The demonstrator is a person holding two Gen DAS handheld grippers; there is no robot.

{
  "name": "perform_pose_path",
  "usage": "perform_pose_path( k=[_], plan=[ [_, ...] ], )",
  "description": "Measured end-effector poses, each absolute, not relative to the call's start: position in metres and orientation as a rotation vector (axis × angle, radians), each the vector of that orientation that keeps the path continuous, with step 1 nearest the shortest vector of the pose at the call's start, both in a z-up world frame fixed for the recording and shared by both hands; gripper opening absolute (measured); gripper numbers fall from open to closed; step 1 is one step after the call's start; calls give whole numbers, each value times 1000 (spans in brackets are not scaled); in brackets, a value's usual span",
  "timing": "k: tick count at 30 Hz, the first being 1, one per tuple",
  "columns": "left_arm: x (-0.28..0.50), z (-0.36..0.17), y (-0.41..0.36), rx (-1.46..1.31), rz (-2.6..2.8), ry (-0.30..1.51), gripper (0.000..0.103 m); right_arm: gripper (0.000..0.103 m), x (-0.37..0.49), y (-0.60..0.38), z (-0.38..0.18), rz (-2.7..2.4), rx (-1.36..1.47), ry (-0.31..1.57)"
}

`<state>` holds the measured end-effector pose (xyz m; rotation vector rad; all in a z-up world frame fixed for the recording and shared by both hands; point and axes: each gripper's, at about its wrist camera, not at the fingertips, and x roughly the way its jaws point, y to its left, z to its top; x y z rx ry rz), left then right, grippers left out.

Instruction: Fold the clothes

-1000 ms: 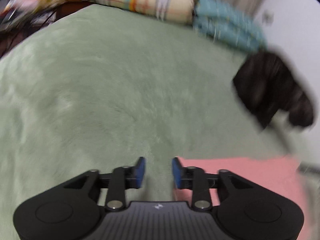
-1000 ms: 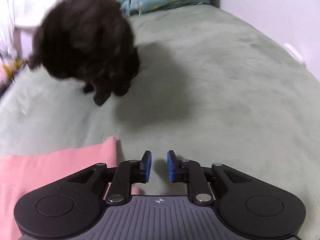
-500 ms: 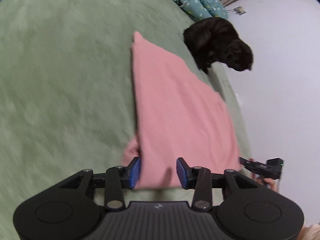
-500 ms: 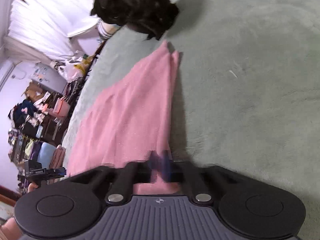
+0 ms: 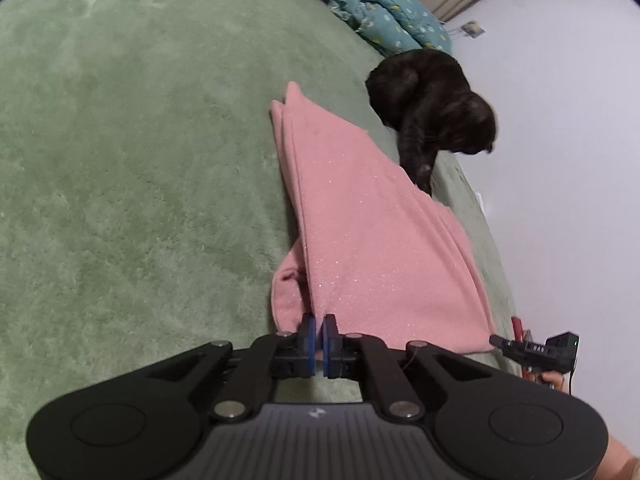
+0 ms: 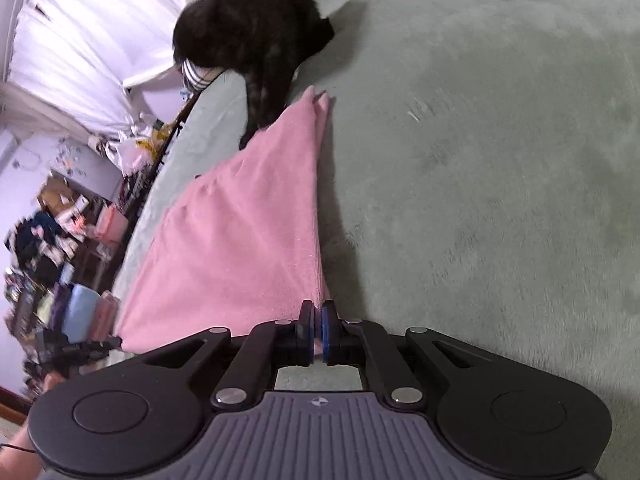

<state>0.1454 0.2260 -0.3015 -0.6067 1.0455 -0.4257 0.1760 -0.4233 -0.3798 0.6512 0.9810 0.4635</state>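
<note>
Pink folded garment (image 5: 372, 240) lay on a green plush blanket (image 5: 140, 180), near its edge. Left gripper (image 5: 319, 326) and right gripper (image 6: 318, 312) each pinched a near corner, their jaws having just closed. A black cat (image 5: 432, 108) stood at the far end, one paw touching the garment.

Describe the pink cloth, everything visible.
The pink garment is a soft, fleecy-looking fabric with faint sparkle, folded into layers with stacked edges along one long side. It lies stretched across the green blanket near the bed's edge. The left gripper and right gripper are each shut on a near corner. At the far end, a black cat has a front paw at its edge.
</note>
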Motion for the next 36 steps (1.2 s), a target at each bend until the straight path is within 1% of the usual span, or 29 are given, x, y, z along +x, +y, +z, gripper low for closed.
perform_pose_path(
  k=[6,12,13,14,15,16,18,20,22,24,27,28,29,30,33,36],
  plan=[
    [143,-316,233,-609,-402,1076,2,3,170,-425,-379,456,629,990],
    [142,-309,239,-579,-426,1041,2,3,147,-426,-366,469,634,907],
    [144,-311,240,-581,-422,1058,3,3,148,-426,-371,459,636,931],
    [147,-314,242,-578,-413,1083,3,0,149,-427,-375,436,625,948],
    [149,-316,244,-574,-403,1096,4,0,151,-427,-381,383,588,986],
    [151,-317,246,-573,-394,1103,8,0,151,-429,-383,370,577,999],
    [150,-313,249,-560,-365,1114,13,1,149,-437,-383,364,608,992],
    [149,-306,247,-501,-331,1111,13,6,146,-443,-376,345,616,975],
    [146,-301,253,-473,-306,1107,13,6,147,-445,-359,322,562,944],
    [150,-289,247,-461,-266,1073,13,6,156,-437,-342,300,469,912],
    [164,-258,232,-536,-306,922,14,7,185,-404,-316,320,338,821],
    [175,-252,220,-527,-324,892,18,8,200,-386,-308,320,316,781],
    [191,-244,203,-504,-345,857,21,14,208,-378,-307,316,302,767],
    [209,-242,185,-465,-351,841,26,22,222,-364,-305,299,268,756],
    [250,-252,157,-404,-347,865,27,28,277,-318,-308,256,126,711],
    [292,-266,146,-456,-359,896,27,28,323,-306,-325,199,118,749]
  ],
)
